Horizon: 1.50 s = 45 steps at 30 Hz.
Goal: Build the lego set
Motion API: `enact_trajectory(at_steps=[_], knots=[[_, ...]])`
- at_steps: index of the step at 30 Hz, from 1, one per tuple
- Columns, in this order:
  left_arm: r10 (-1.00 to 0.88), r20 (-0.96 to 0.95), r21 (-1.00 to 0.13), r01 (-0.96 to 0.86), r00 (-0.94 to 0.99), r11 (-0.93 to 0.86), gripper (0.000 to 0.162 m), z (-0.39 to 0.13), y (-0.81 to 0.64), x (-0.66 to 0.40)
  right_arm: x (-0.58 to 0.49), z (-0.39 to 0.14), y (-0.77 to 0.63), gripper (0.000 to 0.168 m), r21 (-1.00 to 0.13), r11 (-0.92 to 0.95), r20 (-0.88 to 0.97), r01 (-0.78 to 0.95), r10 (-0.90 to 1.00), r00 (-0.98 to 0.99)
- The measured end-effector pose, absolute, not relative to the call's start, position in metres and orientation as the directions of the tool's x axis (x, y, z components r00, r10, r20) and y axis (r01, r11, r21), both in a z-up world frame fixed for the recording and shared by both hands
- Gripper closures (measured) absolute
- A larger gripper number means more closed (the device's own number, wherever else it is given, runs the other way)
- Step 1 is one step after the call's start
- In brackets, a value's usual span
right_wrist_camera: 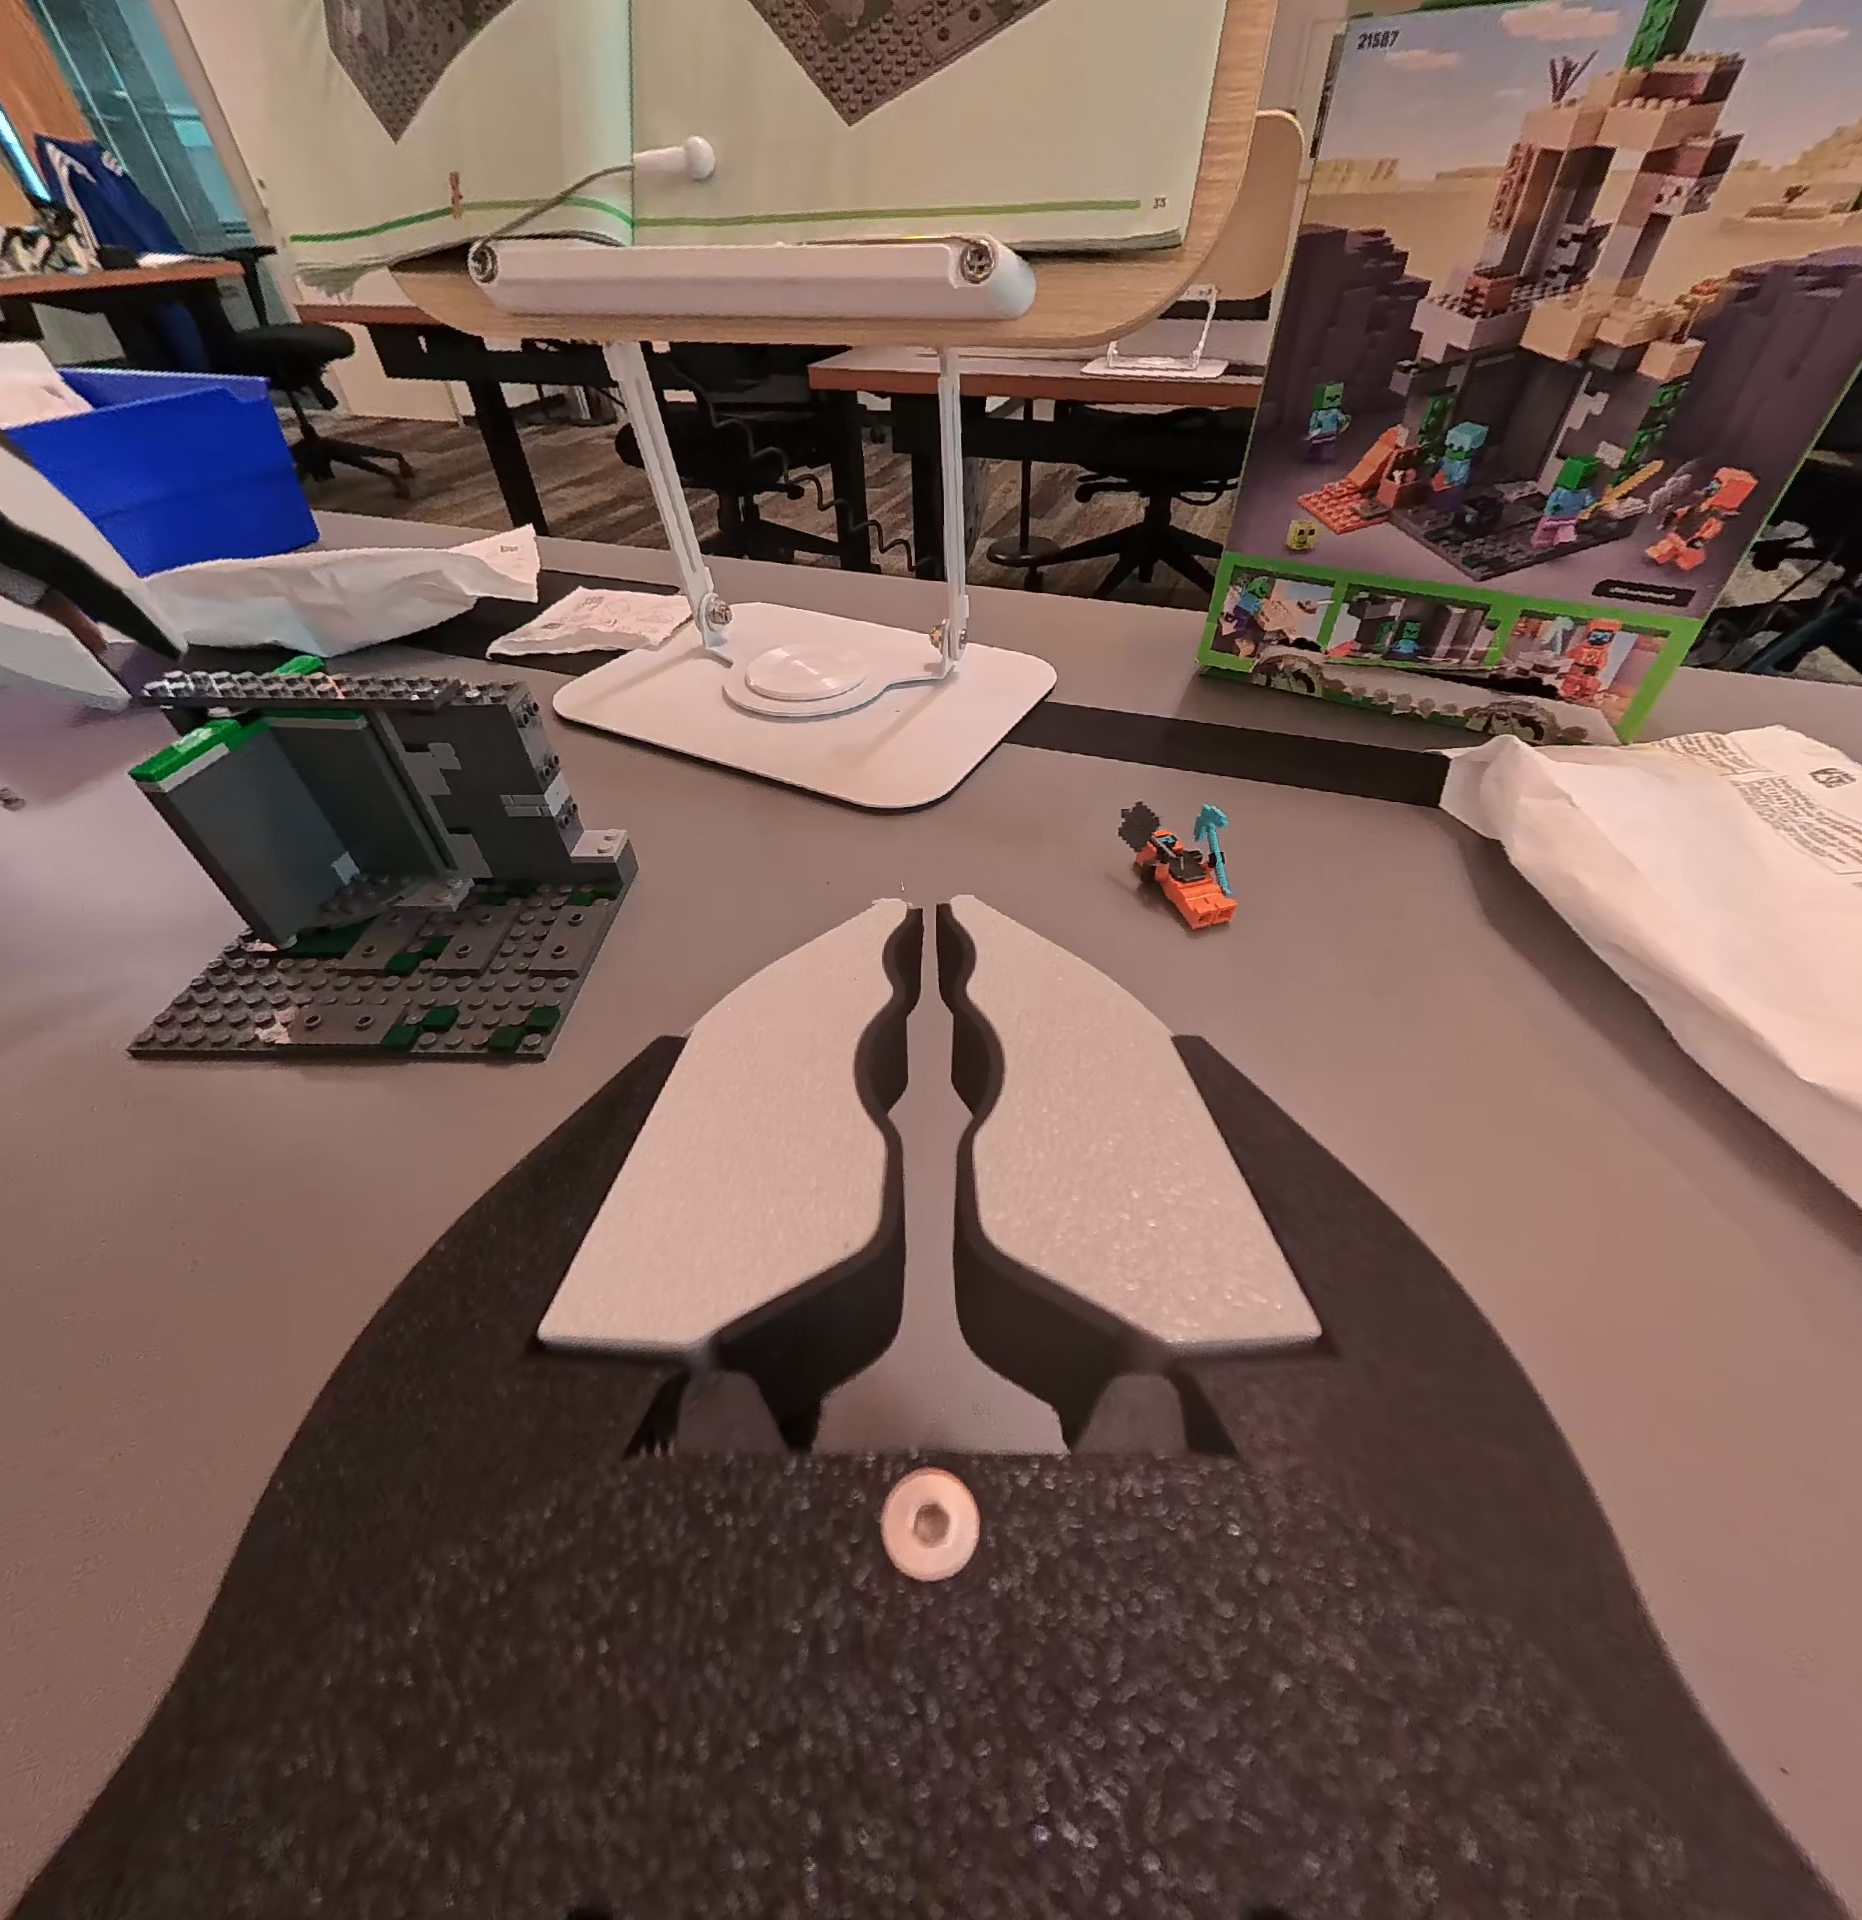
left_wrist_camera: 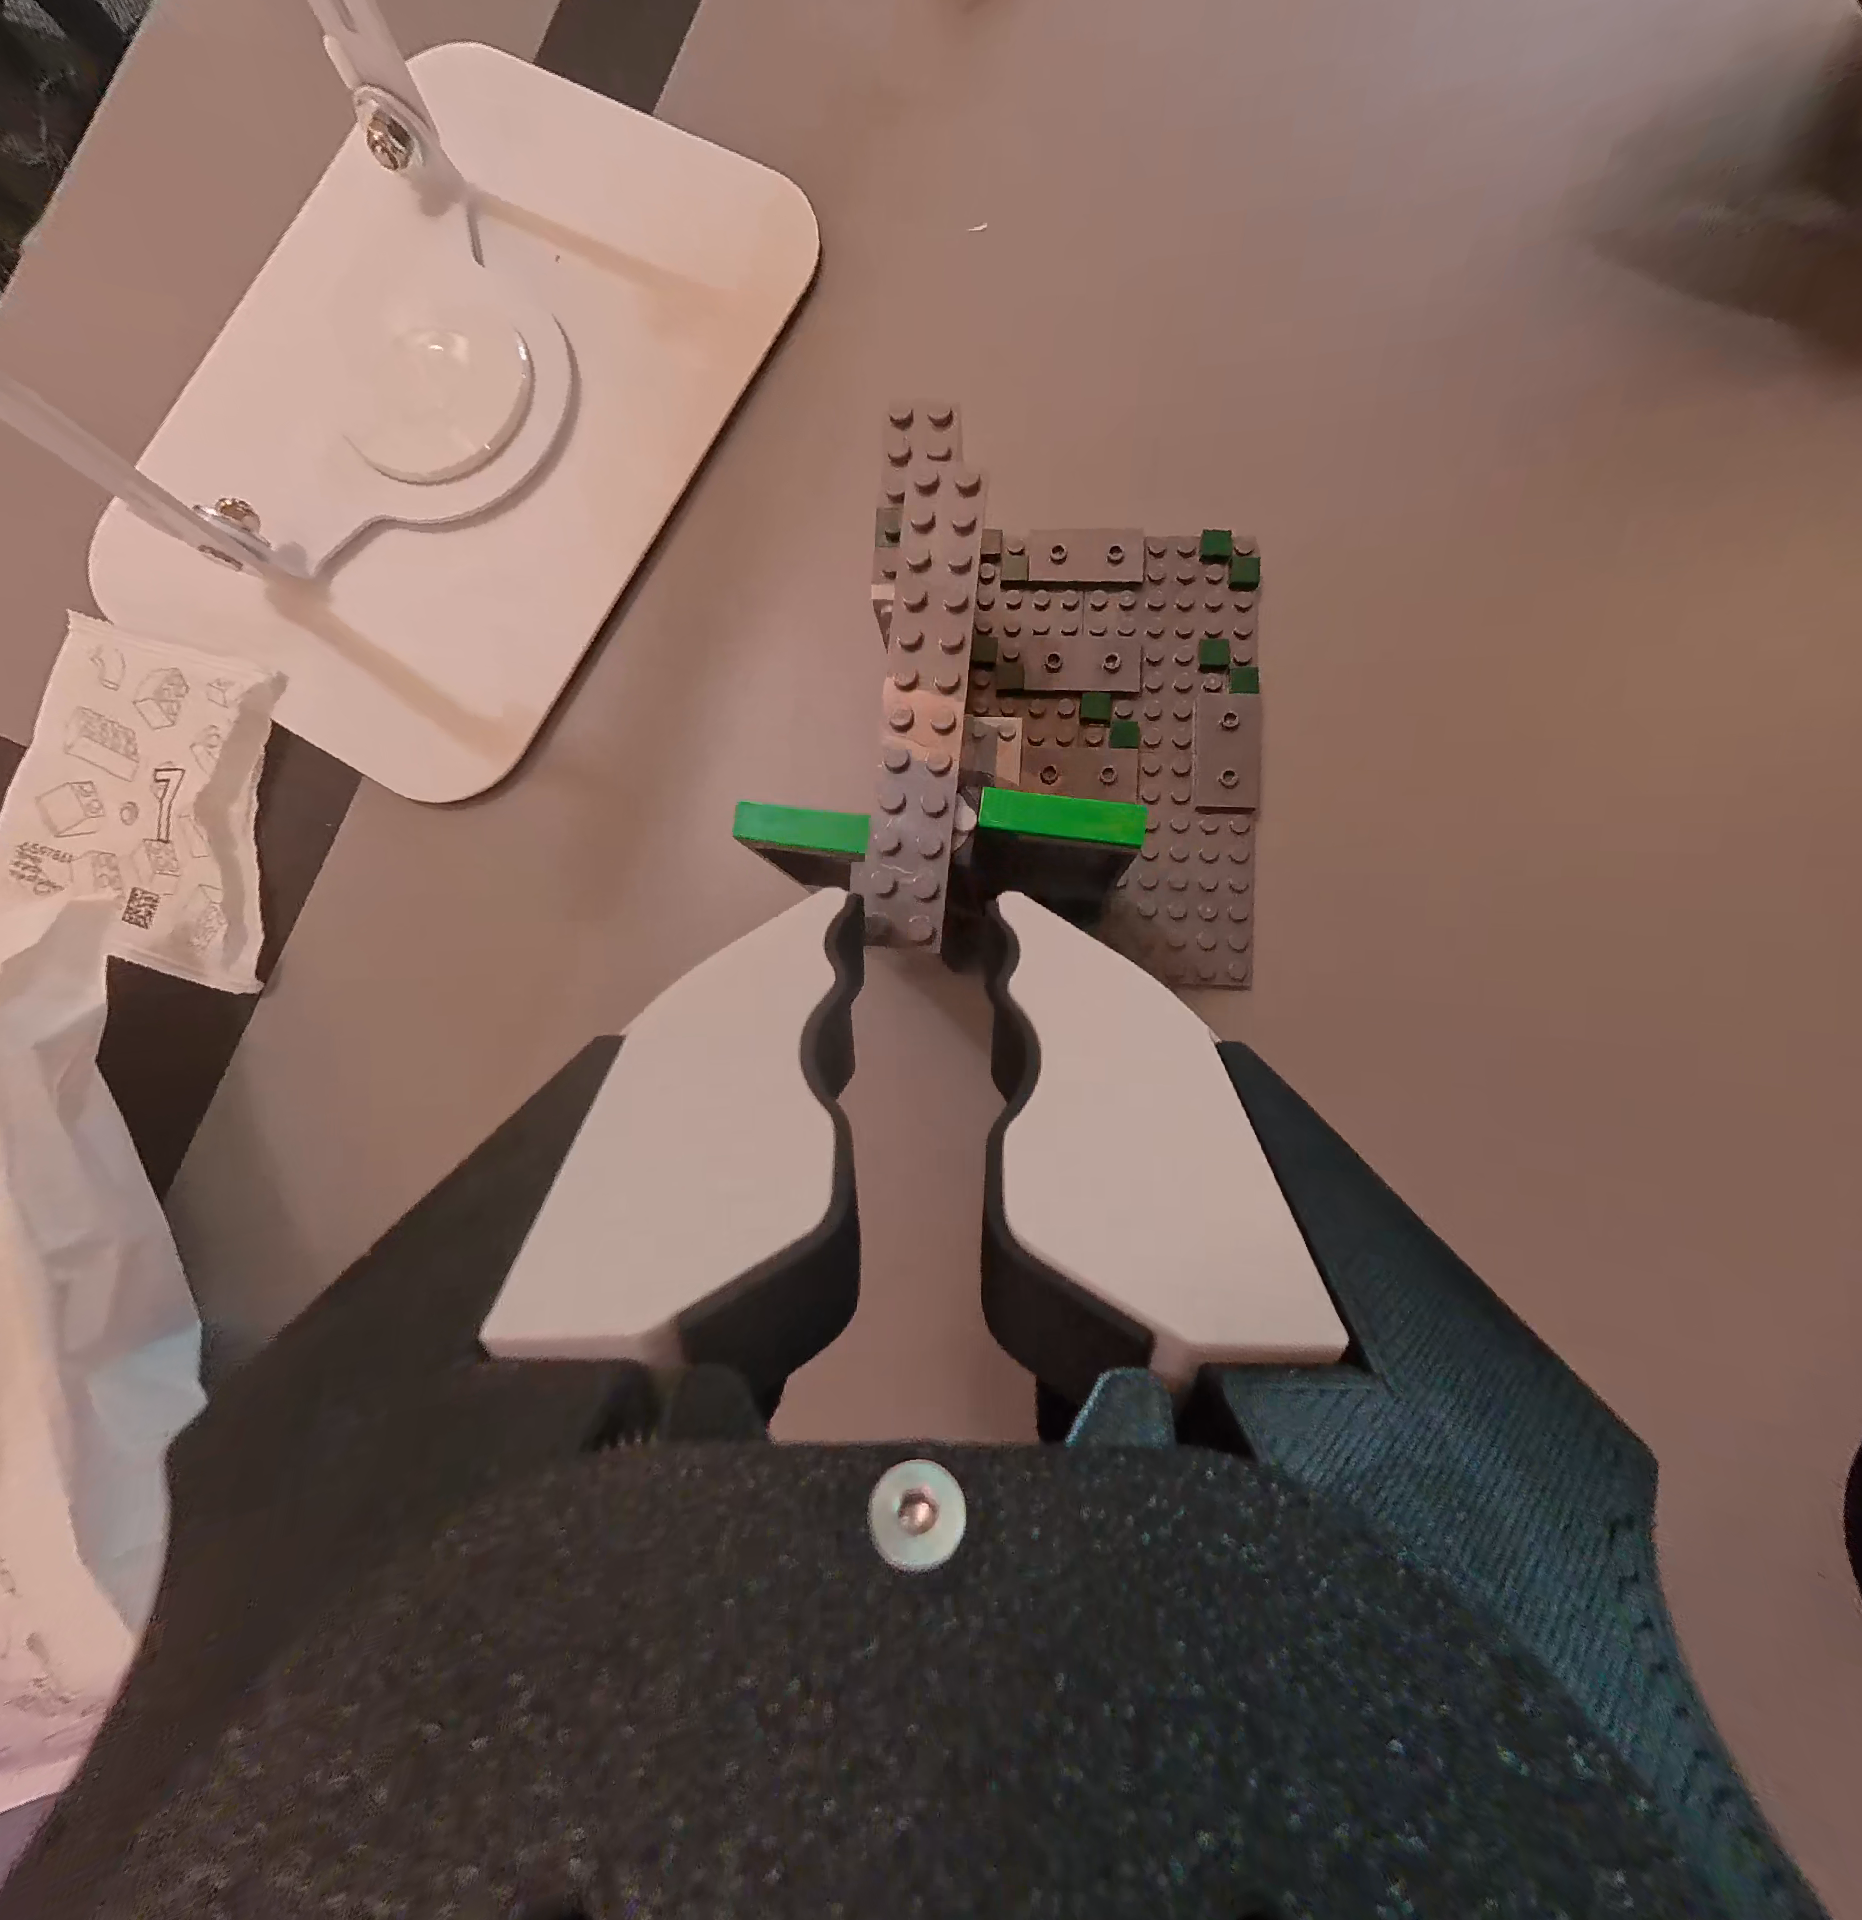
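A dark grey studded baseplate [left_wrist_camera: 1197, 883] with small green tiles lies on the table, also in the right wrist view [right_wrist_camera: 283, 1008]. A grey wall [right_wrist_camera: 387, 790] with green top tiles [left_wrist_camera: 1062, 816] stands on its left side. A long grey plate [left_wrist_camera: 932, 644] lies along the wall's top, slightly askew. My left gripper [left_wrist_camera: 924, 914] is closed on the plate's near end from above; it shows at the far left of the right wrist view [right_wrist_camera: 44, 613]. My right gripper [right_wrist_camera: 927, 909] is shut and empty, low over the table to the right of the build.
A white book stand [right_wrist_camera: 823, 707] with an open instruction booklet stands behind the build. An orange minifigure [right_wrist_camera: 1181, 862] lies right of my right gripper. The set's box [right_wrist_camera: 1529, 364] stands at the back right. White paper bags [right_wrist_camera: 1685, 883] [left_wrist_camera: 33, 1247] lie at both sides, with a blue bin [right_wrist_camera: 168, 478] at the back left. My right gripper is the nearer one to the orange minifigure [right_wrist_camera: 1181, 862]: about 15 cm, against 35 cm.
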<state>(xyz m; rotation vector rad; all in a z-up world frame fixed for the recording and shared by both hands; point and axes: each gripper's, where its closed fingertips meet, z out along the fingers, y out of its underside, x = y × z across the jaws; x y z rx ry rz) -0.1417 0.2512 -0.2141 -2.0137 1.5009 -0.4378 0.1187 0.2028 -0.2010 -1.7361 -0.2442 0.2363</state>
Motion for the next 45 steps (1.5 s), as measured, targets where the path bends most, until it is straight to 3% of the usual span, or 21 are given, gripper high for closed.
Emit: enact_trajectory(at_steps=[13,39,45], knots=[[-0.946,-0.102,-0.62,-0.764,0.306,-0.18,0.147,-0.219,0.255,-0.143,0.119,-0.202,0.203,0.166,-0.984,-0.175,-0.019,0.034,0.293,0.956],[-0.935,-0.124,-0.656,-0.734,0.332,-0.174,0.144,-0.203,0.256,-0.146,0.117,-0.201,0.202,0.166,-0.985,-0.171,-0.018,0.036,0.301,0.954],[-0.913,-0.089,-0.735,-0.645,0.398,-0.209,0.143,-0.196,0.252,-0.156,0.082,-0.193,0.194,0.162,-0.981,-0.109,0.088,0.16,0.485,0.87]])
